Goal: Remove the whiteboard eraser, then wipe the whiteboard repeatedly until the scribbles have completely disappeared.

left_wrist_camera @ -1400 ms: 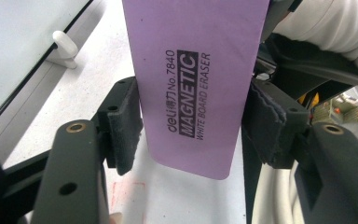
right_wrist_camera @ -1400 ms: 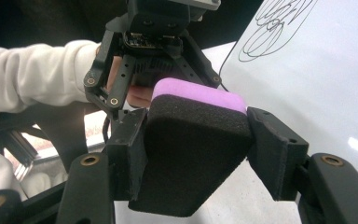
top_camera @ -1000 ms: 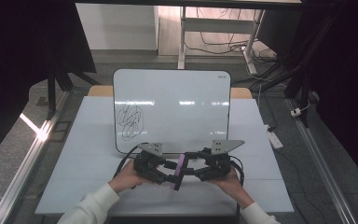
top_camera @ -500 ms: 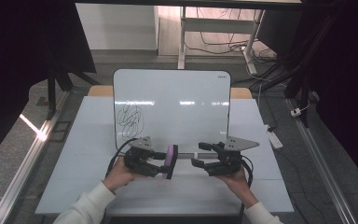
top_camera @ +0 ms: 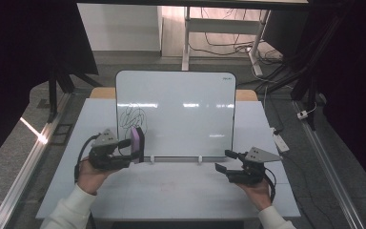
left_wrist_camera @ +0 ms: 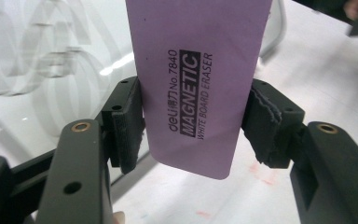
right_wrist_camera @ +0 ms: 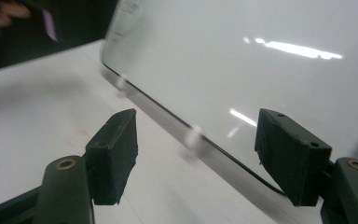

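The left hand-held gripper (top_camera: 129, 151) clamps the purple magnetic eraser (top_camera: 137, 144) — press its face flat onto the scribble (top_camera: 132, 115). The right hand-held gripper (top_camera: 225, 161) hangs open, empty — keep it clear of the whiteboard (top_camera: 186, 119).

A purple magnetic whiteboard eraser (left_wrist_camera: 198, 84) stands upright beside the black scribble (top_camera: 132, 116).

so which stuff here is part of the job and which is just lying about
In the job:
- purple rectangular magnetic whiteboard eraser, clamped in the left tongs
- upright white whiteboard with black scribble
- right tongs, open, nothing between them

Lying about:
- white power strip at the table's right edge
- cables on the floor
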Tool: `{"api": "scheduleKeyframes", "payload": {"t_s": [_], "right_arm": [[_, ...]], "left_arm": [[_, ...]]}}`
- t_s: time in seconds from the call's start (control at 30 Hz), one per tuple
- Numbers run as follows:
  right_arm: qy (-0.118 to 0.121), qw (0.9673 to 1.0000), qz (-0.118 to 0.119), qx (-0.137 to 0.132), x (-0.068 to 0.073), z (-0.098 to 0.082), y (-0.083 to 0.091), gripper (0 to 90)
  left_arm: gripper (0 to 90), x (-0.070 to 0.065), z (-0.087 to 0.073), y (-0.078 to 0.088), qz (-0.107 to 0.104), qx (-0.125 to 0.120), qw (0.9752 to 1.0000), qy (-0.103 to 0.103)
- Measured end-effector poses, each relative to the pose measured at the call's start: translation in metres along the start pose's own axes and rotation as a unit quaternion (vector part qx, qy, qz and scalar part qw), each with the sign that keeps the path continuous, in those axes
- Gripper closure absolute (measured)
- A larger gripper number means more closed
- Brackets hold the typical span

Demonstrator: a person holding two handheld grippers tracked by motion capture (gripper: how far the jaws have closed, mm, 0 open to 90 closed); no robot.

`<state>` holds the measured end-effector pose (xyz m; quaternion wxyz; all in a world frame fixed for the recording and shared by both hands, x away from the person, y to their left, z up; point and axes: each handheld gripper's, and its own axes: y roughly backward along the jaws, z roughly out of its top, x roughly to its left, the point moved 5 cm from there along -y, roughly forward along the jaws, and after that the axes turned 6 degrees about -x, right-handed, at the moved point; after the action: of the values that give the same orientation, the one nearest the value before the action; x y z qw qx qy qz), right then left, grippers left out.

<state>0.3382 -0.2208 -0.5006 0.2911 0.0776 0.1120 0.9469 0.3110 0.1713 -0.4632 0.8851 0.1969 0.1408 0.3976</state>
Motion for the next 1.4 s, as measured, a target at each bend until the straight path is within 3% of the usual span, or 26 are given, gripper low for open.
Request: {"api": "scheduleKeyframes", "payload": {"t_s": [0.1,0.2,0.33,0.5,0.63,0.77,0.87,1.13,1.4], "right_arm": [[0.011,0.9995,-0.029,0.005,-0.01,-0.005,0.01,29.5],[0.005,0.999,-0.043,0.007,-0.019,-0.008,0.015,29.5],[0.014,0.998,-0.058,0.021,-0.024,-0.012,0.016,29.6],[0.016,0.9979,-0.057,0.026,-0.024,-0.014,0.014,29.6],[0.015,0.9979,-0.053,0.032,-0.024,-0.016,0.012,29.5],[0.017,0.998,-0.053,0.031,-0.023,-0.016,0.011,29.5],[0.017,0.998,-0.053,0.031,-0.023,-0.016,0.011,29.5],[0.017,0.9981,-0.05,0.032,-0.023,-0.017,0.01,29.5],[0.018,0.9982,-0.05,0.027,-0.024,-0.016,0.011,29.5]], "left_arm": [[41.5,0.011,0.001,0.008,0.018,-0.008,0.9997,0.011],[41.5,0.02,0.001,0.013,0.031,-0.017,0.9991,0.024],[41.5,0.026,-0.001,0.014,0.043,-0.019,0.9984,0.032],[41.5,0.031,0.001,0.015,0.069,-0.018,0.9969,0.033],[41.5,0.036,0.008,0.014,0.111,-0.016,0.9934,0.022],[41.5,0.04,0.019,0.009,0.13,-0.018,0.9913,0.016],[41.5,0.045,0.028,0.003,0.153,-0.01,0.9882,0.003],[41.5,0.058,0.043,-0.009,0.178,0.004,0.984,-0.003],[41.4,0.061,0.052,-0.026,0.185,0.014,0.9826,-0.009]]}}
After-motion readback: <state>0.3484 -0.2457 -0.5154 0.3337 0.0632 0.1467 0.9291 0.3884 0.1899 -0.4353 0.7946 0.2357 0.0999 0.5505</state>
